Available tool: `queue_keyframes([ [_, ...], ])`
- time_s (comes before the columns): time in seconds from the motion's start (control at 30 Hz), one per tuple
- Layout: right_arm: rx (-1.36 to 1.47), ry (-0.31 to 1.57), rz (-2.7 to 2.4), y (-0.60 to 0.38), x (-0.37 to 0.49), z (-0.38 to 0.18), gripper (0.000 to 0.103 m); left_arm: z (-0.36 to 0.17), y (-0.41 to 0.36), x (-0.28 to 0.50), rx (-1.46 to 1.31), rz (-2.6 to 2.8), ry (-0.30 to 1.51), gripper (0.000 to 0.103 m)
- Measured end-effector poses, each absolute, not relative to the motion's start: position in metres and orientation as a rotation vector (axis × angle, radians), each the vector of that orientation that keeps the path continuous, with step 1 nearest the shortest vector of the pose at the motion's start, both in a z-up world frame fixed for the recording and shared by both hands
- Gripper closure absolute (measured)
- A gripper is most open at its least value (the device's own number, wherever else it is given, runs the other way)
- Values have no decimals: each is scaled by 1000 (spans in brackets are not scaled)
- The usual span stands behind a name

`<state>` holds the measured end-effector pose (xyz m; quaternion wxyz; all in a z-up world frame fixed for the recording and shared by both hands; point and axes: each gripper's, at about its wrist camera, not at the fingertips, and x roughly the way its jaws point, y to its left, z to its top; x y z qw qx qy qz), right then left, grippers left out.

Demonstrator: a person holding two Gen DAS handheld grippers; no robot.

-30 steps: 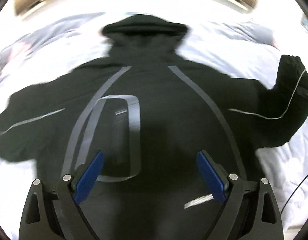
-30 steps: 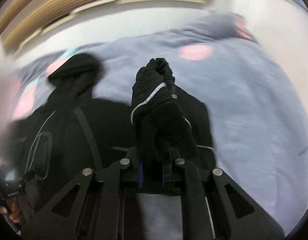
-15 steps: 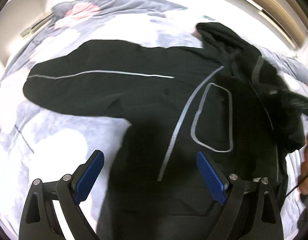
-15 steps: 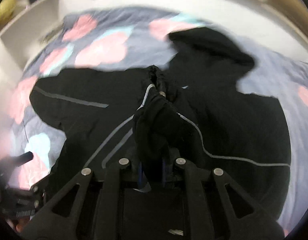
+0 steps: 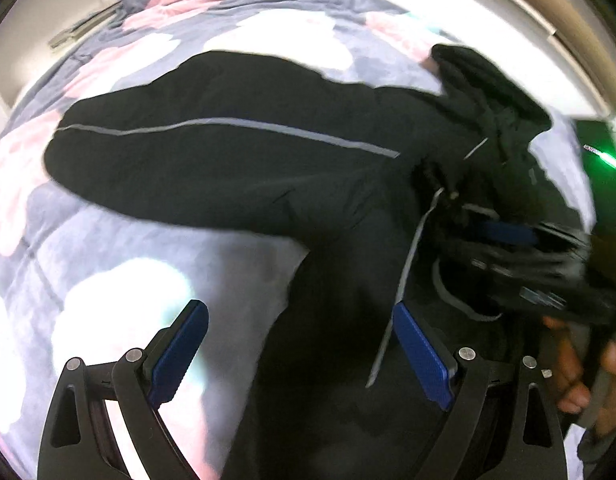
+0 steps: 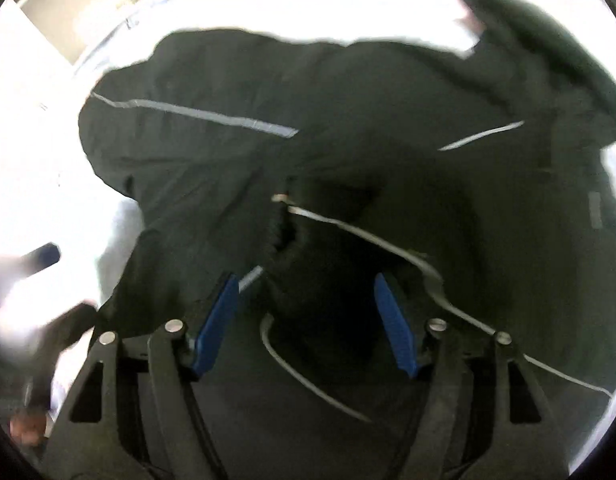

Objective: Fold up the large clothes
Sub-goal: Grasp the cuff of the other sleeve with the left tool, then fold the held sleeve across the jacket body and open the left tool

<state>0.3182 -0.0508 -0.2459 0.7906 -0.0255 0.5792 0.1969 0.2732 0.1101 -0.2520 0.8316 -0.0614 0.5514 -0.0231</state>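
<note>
- Right sleeve point(image 6: 308, 240) folded over black jacket point(image 5: 347, 360); right gripper point(image 6: 308, 316) jaws just opened, cuff released.
- Left gripper point(image 5: 300, 352) spread, empty.
- Left sleeve point(image 5: 188, 160), toward 10 o'clock, unfolded.

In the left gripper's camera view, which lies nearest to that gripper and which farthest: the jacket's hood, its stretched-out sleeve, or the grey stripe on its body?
From the left gripper:
1. Grey stripe, on the jacket's body, running down beside the right-hand finger.
2. Stretched-out sleeve, lying across the bedspread, towards the left.
3. Hood, upper right, at the jacket's far end.
</note>
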Motion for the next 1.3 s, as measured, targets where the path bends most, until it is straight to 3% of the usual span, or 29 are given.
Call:
queue_keyframes([
  [0.17,37,1169,202,-156,290,-212,27,-258,86,303,-218,-223,1160,9],
  [0.4,112,1263,-92,-258,274,-244,30,-285,41,351,-325,-419,1195,9],
  [0.47,116,1285,-119,-265,274,-251,32,-297,31,363,-338,-436,1217,29],
  [0.5,114,1300,-128,-267,273,-258,34,-303,27,368,-337,-440,1240,74],
  [0.53,112,1306,-132,-264,274,-259,36,-308,23,374,-325,-440,1271,86],
  [0.8,148,1239,-105,-260,293,-236,38,-232,53,375,-389,-508,1046,86],
  [1.03,112,1359,-106,-238,315,-296,35,-320,65,389,-270,-329,1245,85],
  [1.2,107,1358,-138,-233,327,-313,30,-311,58,384,-248,-299,1226,82],
  [1.3,84,1375,-137,-230,331,-303,33,-277,67,368,-174,-218,1151,69],
])
